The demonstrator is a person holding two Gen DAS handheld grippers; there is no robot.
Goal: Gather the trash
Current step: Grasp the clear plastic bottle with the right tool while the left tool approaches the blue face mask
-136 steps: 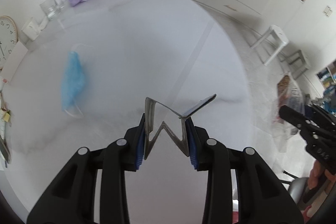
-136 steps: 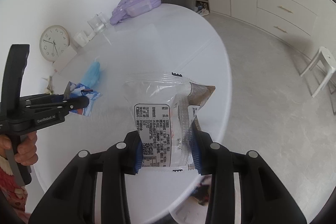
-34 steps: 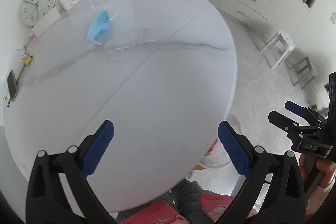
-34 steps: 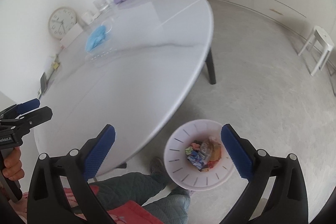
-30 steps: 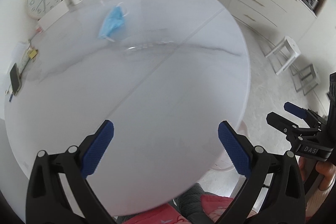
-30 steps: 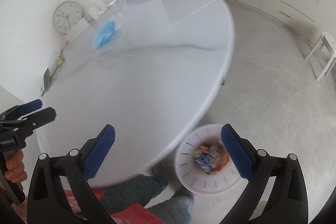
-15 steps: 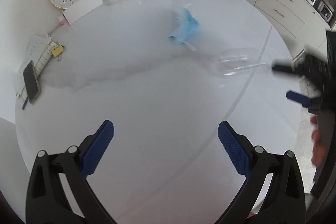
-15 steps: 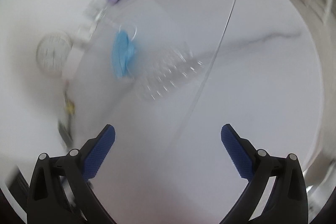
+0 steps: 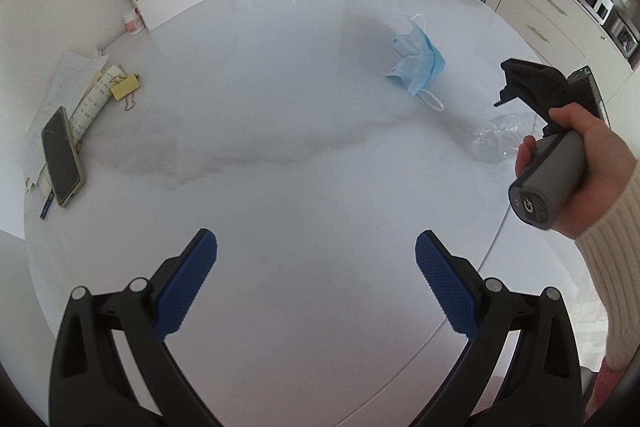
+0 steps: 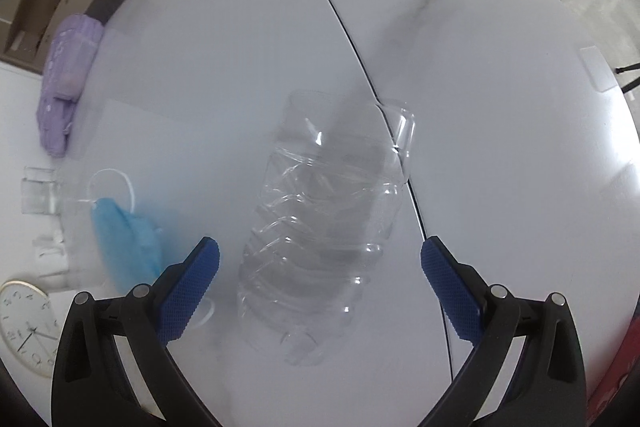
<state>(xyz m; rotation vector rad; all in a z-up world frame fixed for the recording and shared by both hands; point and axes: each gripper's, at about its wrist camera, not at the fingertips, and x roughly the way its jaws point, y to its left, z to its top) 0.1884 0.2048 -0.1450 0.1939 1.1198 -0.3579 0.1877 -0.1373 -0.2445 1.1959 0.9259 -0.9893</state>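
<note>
We line up the right gripper [image 10: 319, 259], fingers spread, over the crushed bottle [image 10: 328, 211] (left gripper [image 9: 316, 259] spread, empty); next, descend and clamp.

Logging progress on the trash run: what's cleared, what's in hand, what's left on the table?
Done: can't tell from these views; no bin in sight. In hand: nothing. The right hand-held gripper is open, hovering over the crushed clear plastic bottle lying on the white marble table; the left hand-held gripper is open and empty. Left: the bottle and the crumpled blue face mask.
</note>
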